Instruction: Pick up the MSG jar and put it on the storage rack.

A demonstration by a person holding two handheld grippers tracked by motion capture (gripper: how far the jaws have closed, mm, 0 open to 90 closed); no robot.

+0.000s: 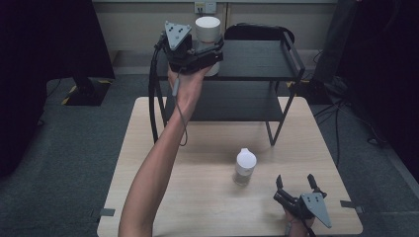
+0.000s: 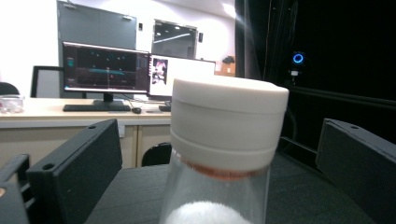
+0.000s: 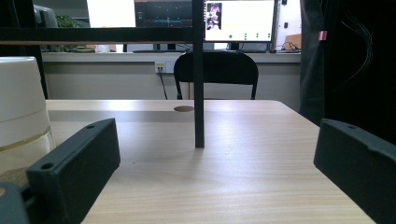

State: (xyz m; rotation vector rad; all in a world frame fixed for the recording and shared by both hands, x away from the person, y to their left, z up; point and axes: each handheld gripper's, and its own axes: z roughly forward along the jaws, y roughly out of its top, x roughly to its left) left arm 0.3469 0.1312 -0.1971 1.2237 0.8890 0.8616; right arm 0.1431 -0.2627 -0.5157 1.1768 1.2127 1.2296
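Note:
A clear jar with a white lid (image 1: pixel 207 28) (image 2: pixel 229 116) stands at the left end of the black rack's top shelf (image 1: pixel 257 59). My left gripper (image 1: pixel 210 50) is raised to it, and its jaws sit either side of the jar with gaps showing, open. A second white-capped jar (image 1: pixel 245 167) (image 3: pixel 18 107) stands on the wooden table (image 1: pixel 197 197). My right gripper (image 1: pixel 295 181) rests near the table's front right corner, open and holding nothing, with that jar just to its left.
The two-tier black rack has a lower shelf (image 1: pixel 232 101) and thin legs (image 3: pixel 199 93) on the table's far half. A black chair (image 3: pixel 217 70) and a desk with monitors (image 2: pixel 140 70) stand beyond. Dark screens flank the table.

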